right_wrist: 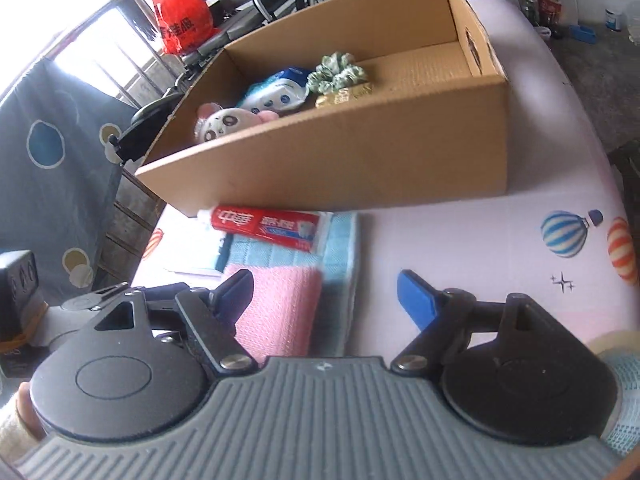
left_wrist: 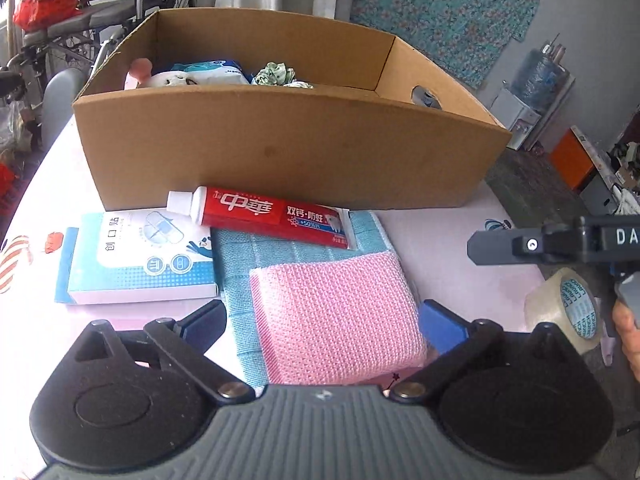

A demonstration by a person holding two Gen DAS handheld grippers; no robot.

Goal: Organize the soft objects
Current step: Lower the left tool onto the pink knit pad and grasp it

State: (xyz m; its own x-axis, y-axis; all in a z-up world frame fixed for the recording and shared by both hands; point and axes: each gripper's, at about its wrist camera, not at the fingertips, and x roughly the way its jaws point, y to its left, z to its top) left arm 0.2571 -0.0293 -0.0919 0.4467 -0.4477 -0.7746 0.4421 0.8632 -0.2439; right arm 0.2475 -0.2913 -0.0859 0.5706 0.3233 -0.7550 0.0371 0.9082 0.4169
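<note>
**Both grippers spread over the folded cloths, box part filled**

In my left wrist view, starting at the left of the frame, a bandage box point(left_wrist: 138, 258) lies flat on the pale pink tablecloth point(left_wrist: 440, 248). Just right of it a red toothpaste tube point(left_wrist: 260, 216) rests across the far edge of a blue cloth point(left_wrist: 240, 280), close to the front wall of the cardboard box point(left_wrist: 288, 148). A folded pink cloth point(left_wrist: 340, 320) sits on top of the blue one at centre frame. My left gripper point(left_wrist: 324, 322) has its fingers wide apart, one on each side of the pink cloth, and I cannot tell whether they touch it. At the right edge I see part of the other gripper's body above a roll of clear tape point(left_wrist: 568, 308).

In my right wrist view, the box fills the upper middle. Inside it, from left to right, lie a panda plush point(right_wrist: 216, 122), a blue and white tissue pack point(right_wrist: 276, 92), a green scrunchie point(right_wrist: 340, 72) and a small gold wrapped item point(right_wrist: 344, 96). Below, my right gripper point(right_wrist: 324, 292) is also spread, nothing clamped; its left finger overlaps the pink cloth's near corner in the frame, its right finger stands over bare tablecloth.
</note>
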